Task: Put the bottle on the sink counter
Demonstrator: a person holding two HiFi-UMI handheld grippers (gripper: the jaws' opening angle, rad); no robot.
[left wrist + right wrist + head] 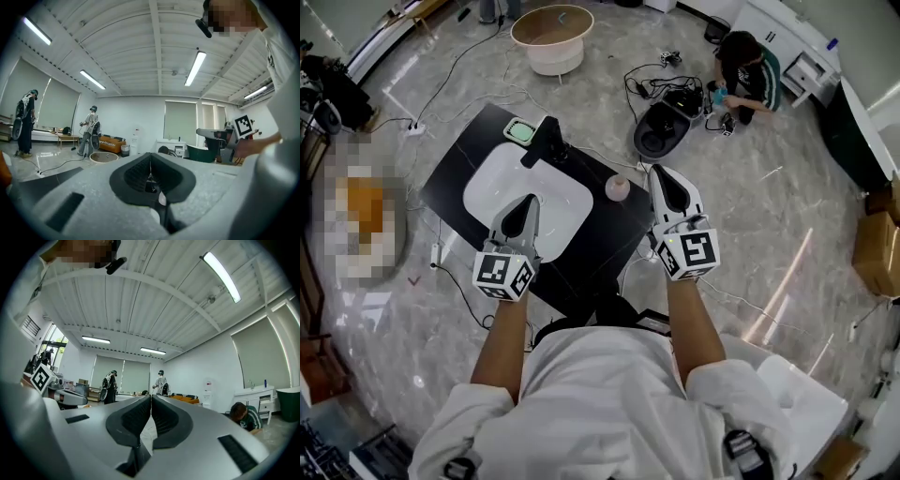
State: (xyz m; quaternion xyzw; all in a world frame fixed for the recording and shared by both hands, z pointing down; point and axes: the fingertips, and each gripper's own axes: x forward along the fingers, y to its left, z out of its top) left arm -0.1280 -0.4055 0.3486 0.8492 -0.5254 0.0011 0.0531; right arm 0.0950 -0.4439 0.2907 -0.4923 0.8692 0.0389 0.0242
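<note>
Bottle: a small pale bottle [618, 187] stands upright on the black worktop [457, 161], right of the white basin [502, 178] and close to the worktop's right edge. Judged from this, the placing looks done.

Right hand-held gripper [661, 172]: jaws pressed together with nothing between them. It hangs just beside the bottle, on its right, not touching it as far as the head view shows.

Left hand-held gripper [529, 201]: jaws also together and empty, held over the basin, short of the black faucet [546, 141].

Main risk: a sideways swing of the right hand-held gripper could clip the bottle. It is small and looks light, so a light knock would likely tip it.

Where it would go: toward the basin if pushed left, or off the near edge onto the marble floor [750, 187].

Second risk: if the bottle needs a nudge or a new grip, closed jaws can only shove it, not take it. They would have to part first.

Lesser risk: the left hand-held gripper could bump the faucet if it lifts forward.
</note>
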